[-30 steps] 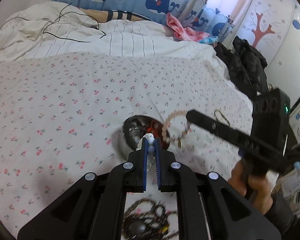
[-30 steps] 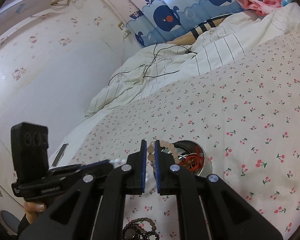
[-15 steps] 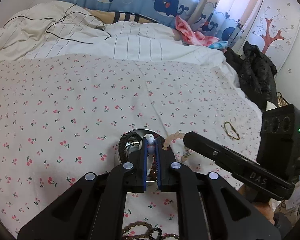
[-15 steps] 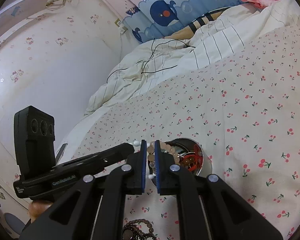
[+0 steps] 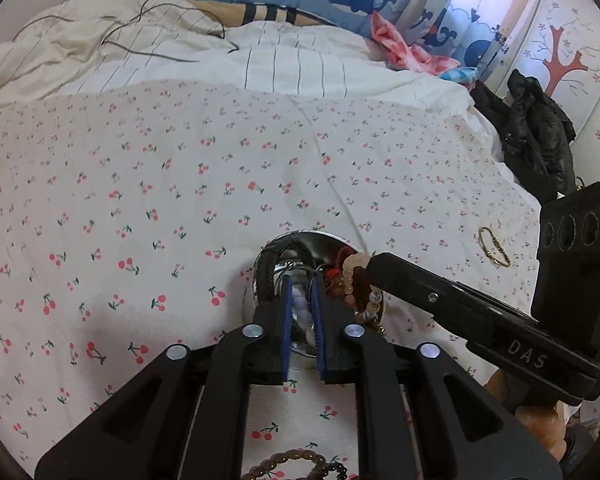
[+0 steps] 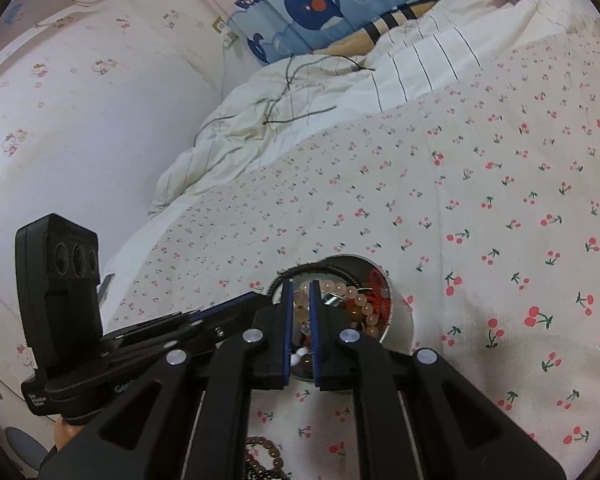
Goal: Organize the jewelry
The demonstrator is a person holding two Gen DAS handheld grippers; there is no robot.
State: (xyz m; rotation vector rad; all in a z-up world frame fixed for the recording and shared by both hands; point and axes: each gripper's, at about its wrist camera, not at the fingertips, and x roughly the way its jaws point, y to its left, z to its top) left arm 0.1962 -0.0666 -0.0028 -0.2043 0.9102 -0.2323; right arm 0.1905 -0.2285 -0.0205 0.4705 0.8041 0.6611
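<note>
Both grippers over metal bowl [image 5: 332,240] mid-bed. Left gripper [image 5: 301,304] easing apart, white beads [image 5: 302,312] between pads; right gripper [image 6: 300,312] clenched on pink bracelet [image 6: 360,304]. Risk: strand snags pad, drags out onto sheet [image 5: 140,184].

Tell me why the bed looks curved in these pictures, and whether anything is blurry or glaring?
Left wrist view: the fisheye lens bows the cherry-print sheet, dark corners frame it, and the window behind the curtain is washed out. Right wrist view: same bowing; the metal bowl mirrors its contents, and the wall looks evenly lit.
</note>
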